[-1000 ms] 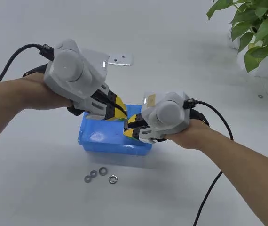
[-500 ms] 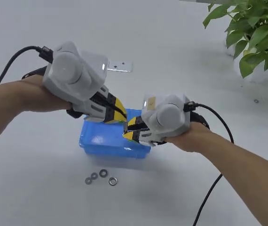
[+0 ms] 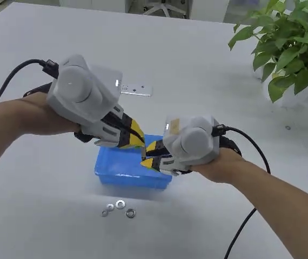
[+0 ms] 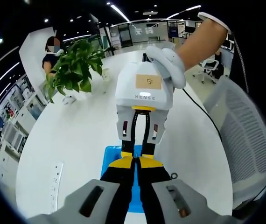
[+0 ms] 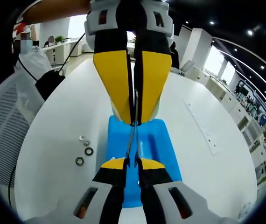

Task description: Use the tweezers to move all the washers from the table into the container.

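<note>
**Head view:** You are holding two grippers nose to nose over the blue container point(image 3: 111, 177), with the left gripper point(image 3: 136, 138) meeting the right gripper point(image 3: 148, 155) above its middle. Four washers point(image 3: 119, 207) are lying on the desk point(image 3: 197, 70) just in front of the container, waiting to be moved.

**Left gripper view:** The left gripper's fingers point(image 4: 123, 163) are sitting narrow, tip to tip with the right gripper's.

**Right gripper view:** The tweezers point(image 5: 133, 133) are running straight between the two grippers above the container. The left gripper's yellow fingers are pinching the far end, and the right gripper's fingers are closing narrowly on the near end.

The risk here is in this shared hold. The tweezers look thin and slick, so if one gripper is letting go before the other is gripping firmly, they may twist or drop into the container. Tweezers held crooked could then skid off the flat washers and flick them across the desk.
</note>
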